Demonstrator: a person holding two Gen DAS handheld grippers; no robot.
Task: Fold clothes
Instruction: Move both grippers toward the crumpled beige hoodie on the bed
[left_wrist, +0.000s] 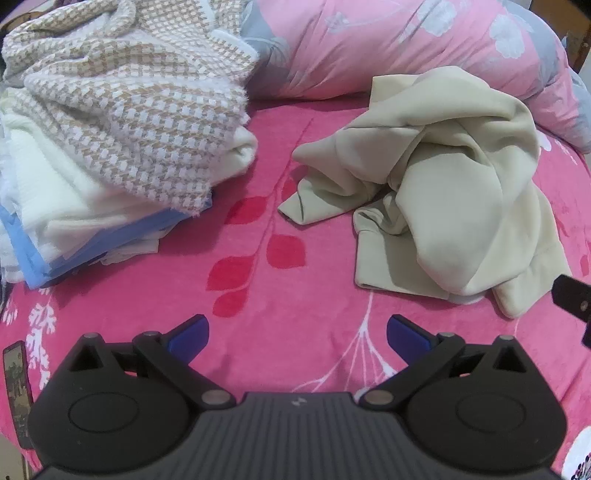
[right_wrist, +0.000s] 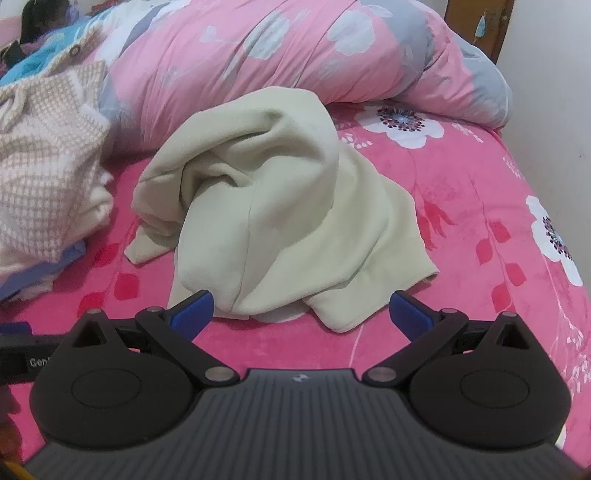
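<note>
At nine o'clock a stack of folded clothes (left_wrist: 110, 155) was seen on the pink bed cover (left_wrist: 266, 295). The left gripper (left_wrist: 297, 334) was spread, nothing held. At two o'clock the beige garment (left_wrist: 443, 192) lay crumpled; it seemed soft, light, best taken at its hem. The right gripper (right_wrist: 301, 310) was likewise spread, empty.

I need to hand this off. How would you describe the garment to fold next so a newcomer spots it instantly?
On the pink flowered bedspread, below the rolled pink quilt, lies a crumpled heap: the pale green sweatshirt. Unlike the stacked clothes to its left, it is plain, unpatterned and unfolded.
</note>
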